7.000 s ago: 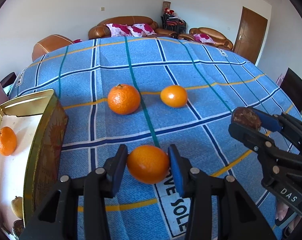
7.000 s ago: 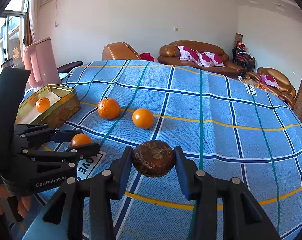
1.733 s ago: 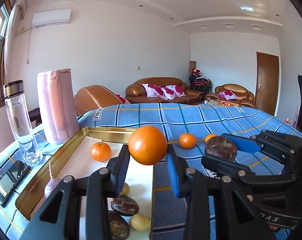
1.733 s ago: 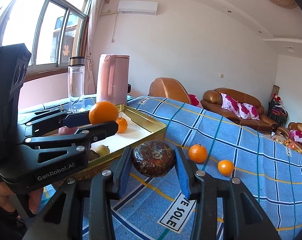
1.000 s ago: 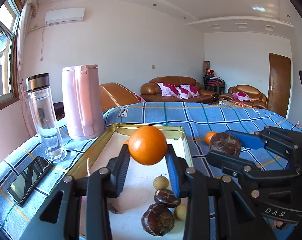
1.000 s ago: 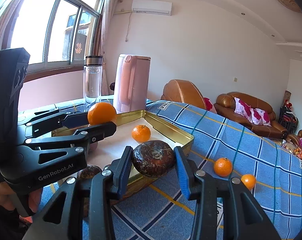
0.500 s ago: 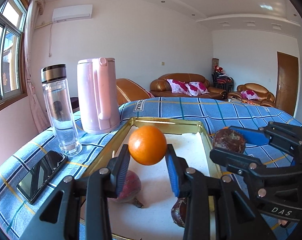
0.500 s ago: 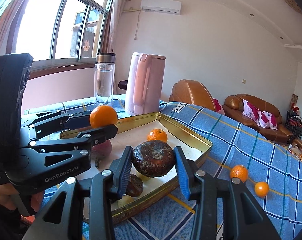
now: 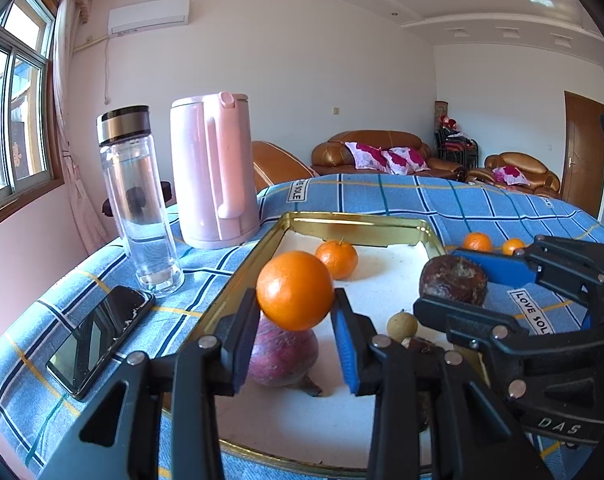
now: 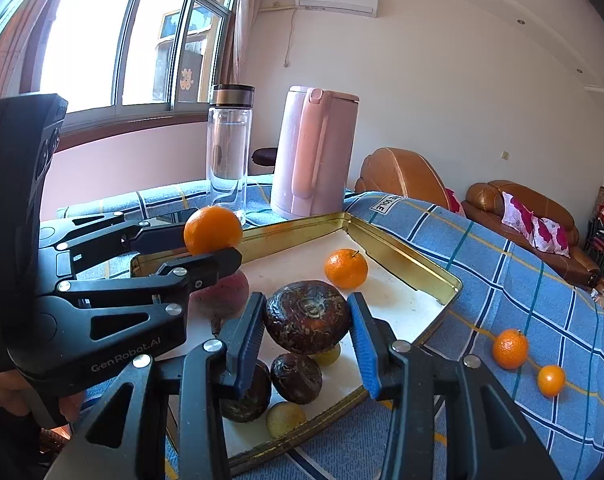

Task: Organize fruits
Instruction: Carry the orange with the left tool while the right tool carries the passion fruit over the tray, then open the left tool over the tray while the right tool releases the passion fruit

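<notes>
My left gripper point(image 9: 295, 322) is shut on an orange point(image 9: 294, 290) and holds it in the air over the near part of a gold tin tray point(image 9: 353, 221). To its right, my right gripper point(image 10: 306, 330) is shut on a dark brown wrinkled fruit point(image 10: 307, 322), also above the tray point(image 10: 413, 266). In the tray lie a small orange point(image 9: 336, 259), a reddish fruit point(image 9: 282, 356) under the held orange, a small yellow fruit point(image 9: 401, 323) and two more dark brown fruits point(image 10: 296, 377). Two small oranges point(image 10: 509, 348) rest on the blue checked cloth to the right of the tray.
Left of the tray stand a pink kettle point(image 9: 214, 172) and a clear bottle point(image 9: 140, 196). A black phone point(image 9: 102, 330) lies flat near the table's left edge. Brown sofas point(image 9: 373, 152) stand beyond the table.
Both grippers have moved left along the table with their fruits and now hang over the tray. The kettle, bottle and phone have come closer into view.
</notes>
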The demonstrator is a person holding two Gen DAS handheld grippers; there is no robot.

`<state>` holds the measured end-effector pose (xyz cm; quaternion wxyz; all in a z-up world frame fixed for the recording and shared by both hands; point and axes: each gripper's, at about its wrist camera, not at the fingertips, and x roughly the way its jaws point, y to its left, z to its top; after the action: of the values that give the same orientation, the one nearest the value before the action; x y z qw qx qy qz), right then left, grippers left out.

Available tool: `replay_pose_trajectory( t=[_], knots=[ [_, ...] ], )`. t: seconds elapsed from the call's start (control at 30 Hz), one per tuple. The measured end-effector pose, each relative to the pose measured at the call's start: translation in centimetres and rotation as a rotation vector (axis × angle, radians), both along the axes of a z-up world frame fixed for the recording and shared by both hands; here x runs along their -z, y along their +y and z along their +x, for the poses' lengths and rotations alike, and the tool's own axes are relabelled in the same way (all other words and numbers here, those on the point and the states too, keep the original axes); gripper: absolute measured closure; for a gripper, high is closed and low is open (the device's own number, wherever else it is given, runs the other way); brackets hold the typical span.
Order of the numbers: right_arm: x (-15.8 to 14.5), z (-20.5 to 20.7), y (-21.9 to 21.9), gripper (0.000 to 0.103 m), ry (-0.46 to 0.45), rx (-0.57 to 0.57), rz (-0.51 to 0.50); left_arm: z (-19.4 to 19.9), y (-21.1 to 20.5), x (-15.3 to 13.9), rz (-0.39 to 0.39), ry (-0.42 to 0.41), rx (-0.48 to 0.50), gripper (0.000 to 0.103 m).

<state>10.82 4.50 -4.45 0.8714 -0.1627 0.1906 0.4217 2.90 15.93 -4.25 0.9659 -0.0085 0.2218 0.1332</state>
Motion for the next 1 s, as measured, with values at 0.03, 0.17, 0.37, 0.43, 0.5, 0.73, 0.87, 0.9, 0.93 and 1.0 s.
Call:
replay_pose_trajectory(
  t=[0.03, 0.17, 0.37, 0.43, 0.5, 0.73, 0.87, 0.9, 0.93, 1.0],
  knots=[
    [0.0, 0.0, 0.1, 0.059, 0.003, -0.002, -0.002, 0.0, 0.1, 0.1, 0.000, 0.004, -0.003, 0.066],
    [0.4, 0.0, 0.8, 0.059, 0.017, -0.018, -0.016, 0.0, 0.6, 0.4, 0.000, 0.020, -0.008, 0.065],
    [0.9, 0.0, 1.7, 0.059, 0.028, -0.031, -0.040, 0.1, 0.9, 1.0, -0.004, 0.042, -0.006, 0.065],
    [1.0, 0.0, 1.8, 0.059, 0.031, -0.033, -0.043, 0.2, 0.9, 1.0, 0.003, 0.054, -0.007, 0.065],
    [1.1, 0.0, 2.0, 0.059, 0.033, -0.036, -0.047, 0.3, 1.0, 1.1, -0.004, 0.062, -0.006, 0.065],
    [1.3, 0.0, 2.3, 0.059, 0.036, -0.046, -0.060, 0.2, 1.1, 1.5, 0.012, 0.073, -0.013, 0.065],
    [1.4, -0.1, 2.5, 0.059, 0.039, -0.054, -0.065, 0.2, 1.4, 1.6, 0.004, 0.082, -0.016, 0.065],
    [1.4, -0.1, 2.6, 0.059, 0.041, -0.059, -0.067, 0.2, 1.4, 1.6, 0.003, 0.082, -0.019, 0.065],
    [1.4, -0.1, 2.7, 0.059, 0.040, -0.063, -0.069, 0.2, 1.4, 1.6, 0.008, 0.082, -0.026, 0.064],
    [1.4, -0.3, 2.8, 0.059, 0.037, -0.073, -0.074, 0.0, 1.5, 1.5, 0.016, 0.075, -0.038, 0.064]
  ],
)
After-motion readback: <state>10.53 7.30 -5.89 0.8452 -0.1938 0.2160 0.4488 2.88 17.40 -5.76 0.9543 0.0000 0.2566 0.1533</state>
